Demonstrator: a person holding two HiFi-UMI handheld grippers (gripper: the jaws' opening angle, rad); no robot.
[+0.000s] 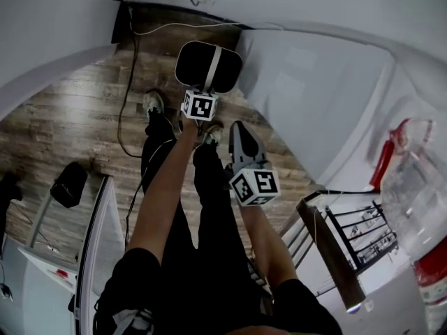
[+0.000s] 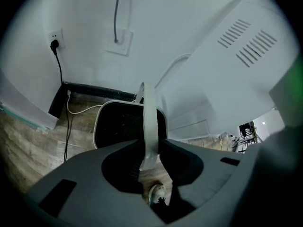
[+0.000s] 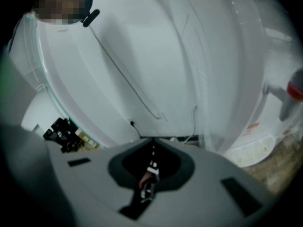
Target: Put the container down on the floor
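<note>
A black container with a pale rim rests on the wooden floor just ahead of the person's shoes. Its white handle band arches upright over it. My left gripper hangs straight above, and the band passes between its jaws, which stand apart and do not squeeze it. The container's dark inside fills the middle of the left gripper view. My right gripper is held beside the person's leg, lower right of the container, jaws together and empty.
A black cable trails over the floor from a wall socket. A white appliance stands right of the container. A red extinguisher and a black wire rack are at the right; a white frame is at the left.
</note>
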